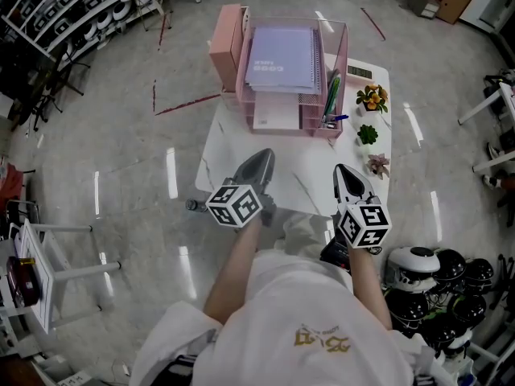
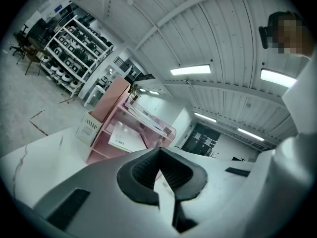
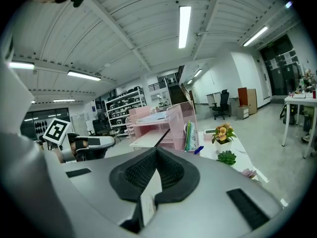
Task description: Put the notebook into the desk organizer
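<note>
Jaws: shut tight on both tools, pads met tip to tip, nothing held.
Left gripper (image 2: 159, 151): clenched and empty; held low over the near edge of the table, pointed toward the far end.
Right gripper (image 3: 156, 151): likewise closed on nothing; beside the left one, level with it, well apart from the organizer.
Table (image 1: 306, 167): white top, bare between the two grippers and the organizer's front.
Desk organizer (image 1: 227, 45): pink, at the far end of the table; upright file box on its left, stacked trays in the middle, narrow compartment on the right.
Notebook (image 1: 282, 59): lilac cover, spiral along its right edge; lying flat in the top tray, square to the walls, touched by neither gripper.
White sheet (image 1: 276, 115): in the tray below, its near part showing past the notebook.
Pens (image 1: 331, 95): upright in the right compartment, just beside the notebook's spiral.
Potted plants (image 1: 372, 97): three small pots in a row along the table's right edge, apart from the organizer.
Step in hand: judged finished, with notebook inside the organizer and both grippers idle.
Next move: probably nothing more than keeping both grippers clear; for a deeper seating, a light push on the cover's near edge with closed tips, away from the pens.
</note>
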Available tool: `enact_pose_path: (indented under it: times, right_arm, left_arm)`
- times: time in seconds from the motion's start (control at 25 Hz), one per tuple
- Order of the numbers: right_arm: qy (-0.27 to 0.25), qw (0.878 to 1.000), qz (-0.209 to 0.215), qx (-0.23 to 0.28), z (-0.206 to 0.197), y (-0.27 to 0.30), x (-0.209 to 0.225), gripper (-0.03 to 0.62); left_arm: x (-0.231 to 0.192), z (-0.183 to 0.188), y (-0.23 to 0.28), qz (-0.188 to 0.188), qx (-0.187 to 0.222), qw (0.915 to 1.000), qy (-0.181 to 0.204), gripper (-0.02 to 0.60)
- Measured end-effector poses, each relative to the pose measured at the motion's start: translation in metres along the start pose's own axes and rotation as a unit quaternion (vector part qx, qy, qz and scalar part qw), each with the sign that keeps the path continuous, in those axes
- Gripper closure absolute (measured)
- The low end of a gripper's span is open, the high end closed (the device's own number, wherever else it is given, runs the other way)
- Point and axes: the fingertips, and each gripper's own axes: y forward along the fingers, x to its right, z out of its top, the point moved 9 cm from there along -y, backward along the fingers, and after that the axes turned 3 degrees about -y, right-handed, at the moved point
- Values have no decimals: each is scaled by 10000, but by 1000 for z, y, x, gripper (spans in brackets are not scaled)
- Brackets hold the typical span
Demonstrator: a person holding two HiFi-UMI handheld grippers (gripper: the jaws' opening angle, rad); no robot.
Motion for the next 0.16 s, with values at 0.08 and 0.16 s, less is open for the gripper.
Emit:
enact_pose_path:
  times: [0.08, 0.16]
  right_arm:
    - [-2, 10000, 5, 3, 0, -1, -1, 582]
    - [0, 10000, 7, 5, 0, -1, -2, 582]
  left_arm:
    - [-1, 0, -2, 105, 20, 9999, 27, 563]
    - [-3, 0, -4, 261, 46, 9996, 80, 563]
